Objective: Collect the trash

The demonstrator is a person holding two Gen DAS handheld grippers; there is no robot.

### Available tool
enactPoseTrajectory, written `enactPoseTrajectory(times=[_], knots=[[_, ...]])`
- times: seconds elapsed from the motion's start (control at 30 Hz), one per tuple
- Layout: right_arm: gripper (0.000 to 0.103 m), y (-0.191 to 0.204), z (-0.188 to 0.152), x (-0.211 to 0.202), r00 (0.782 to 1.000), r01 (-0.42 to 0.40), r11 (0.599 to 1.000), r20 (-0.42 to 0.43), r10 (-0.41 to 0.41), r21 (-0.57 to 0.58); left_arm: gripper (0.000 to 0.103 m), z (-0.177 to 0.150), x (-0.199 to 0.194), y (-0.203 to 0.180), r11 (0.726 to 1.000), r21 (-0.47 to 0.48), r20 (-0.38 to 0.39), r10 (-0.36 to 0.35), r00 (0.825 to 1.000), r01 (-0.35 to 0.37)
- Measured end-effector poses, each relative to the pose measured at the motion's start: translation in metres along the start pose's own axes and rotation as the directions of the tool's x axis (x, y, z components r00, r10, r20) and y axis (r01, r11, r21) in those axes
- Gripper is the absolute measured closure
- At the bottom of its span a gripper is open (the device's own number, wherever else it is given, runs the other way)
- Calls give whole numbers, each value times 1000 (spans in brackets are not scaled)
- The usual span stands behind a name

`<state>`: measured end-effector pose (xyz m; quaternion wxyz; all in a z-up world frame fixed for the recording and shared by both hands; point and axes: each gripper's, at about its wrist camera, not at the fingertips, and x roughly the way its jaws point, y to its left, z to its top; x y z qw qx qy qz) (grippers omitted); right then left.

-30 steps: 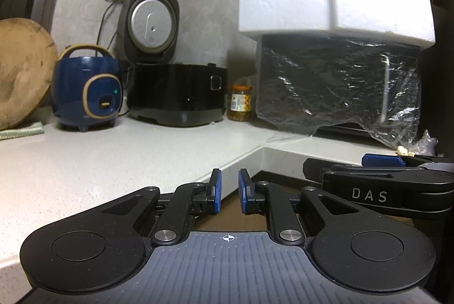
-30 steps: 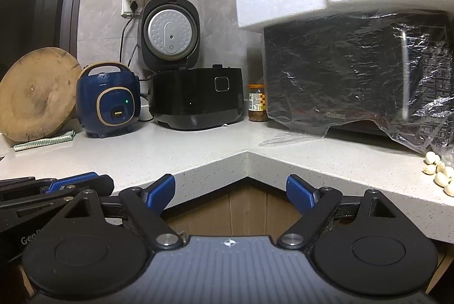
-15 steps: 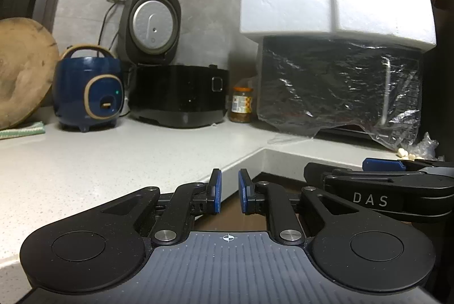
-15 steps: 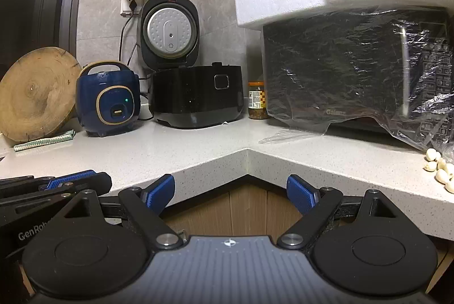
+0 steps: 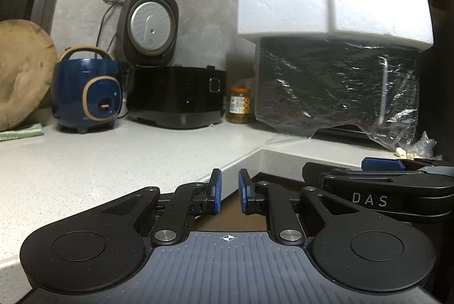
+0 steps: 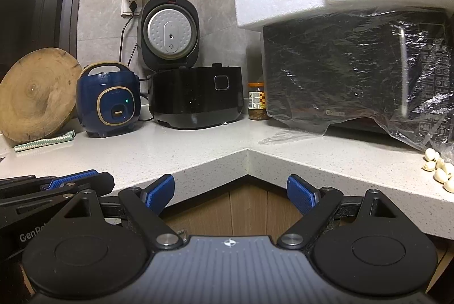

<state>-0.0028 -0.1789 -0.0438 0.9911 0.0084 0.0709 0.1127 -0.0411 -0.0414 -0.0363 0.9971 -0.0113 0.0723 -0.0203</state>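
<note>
Hovering off the desk (image 6: pixel 198 159) corner, left gripper (image 5: pixel 228 194) fingers narrow and empty, right gripper (image 6: pixel 230 194) fingers wide and empty, so no trash collected yet.

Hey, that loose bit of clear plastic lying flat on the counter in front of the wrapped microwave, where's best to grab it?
Probably pinch the clear plastic scrap at its free tip nearest the counter corner, coming low from the front. It lies flat and thin, and its far end seems to run under the microwave.

Speckled pale-grey stone countertop (image 6: pixel 204 150), navy rice cooker with tan trim (image 6: pixel 109 99), glossy black open-lid cooker (image 6: pixel 198 98), white foam block (image 5: pixel 334 8), green-and-white striped cloth (image 6: pixel 45 143).
</note>
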Motion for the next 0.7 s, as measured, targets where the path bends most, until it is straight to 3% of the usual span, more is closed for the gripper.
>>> enactPoseTrajectory(times=[0.7], knots=[[15, 4, -1, 5, 1000, -3, 1000, -14, 3, -24, 87, 3, 2, 4, 1000, -3, 23, -13, 1000, 13]])
